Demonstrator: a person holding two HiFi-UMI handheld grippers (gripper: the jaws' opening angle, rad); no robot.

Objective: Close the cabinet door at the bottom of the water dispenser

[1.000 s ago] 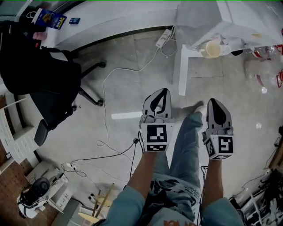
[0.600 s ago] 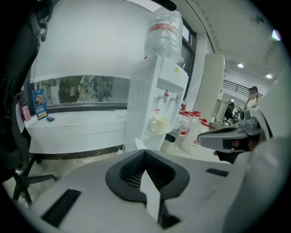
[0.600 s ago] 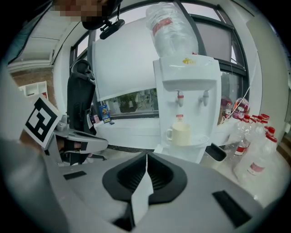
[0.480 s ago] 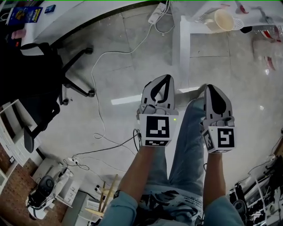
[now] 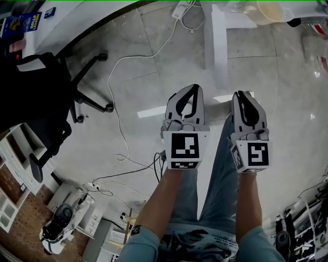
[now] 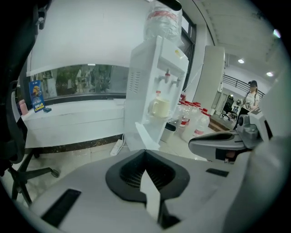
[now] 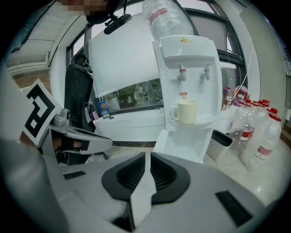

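The white water dispenser point(image 7: 188, 77) stands ahead with a cream mug point(image 7: 185, 112) on its tray. Its bottom cabinet door point(image 7: 179, 145) hangs open, swung out toward me; in the left gripper view the door point(image 6: 144, 136) shows edge-on. From the head view the door point(image 5: 219, 46) is a white strip on the floor ahead of both hands. My left gripper point(image 5: 190, 88) and right gripper point(image 5: 241, 94) are side by side above the floor, short of the door. Both are shut and hold nothing; their jaw tips meet in each gripper view.
A black office chair point(image 5: 41, 92) stands at the left. A white cable point(image 5: 123, 102) and a power strip point(image 5: 183, 9) lie on the floor. Water bottles point(image 7: 259, 132) and a steel bin point(image 7: 221, 143) sit right of the dispenser. A person point(image 6: 251, 93) stands far off.
Both grippers have sunk toward the floor, still side by side and shut. In the head view the dispenser and mug have slid toward the top edge.
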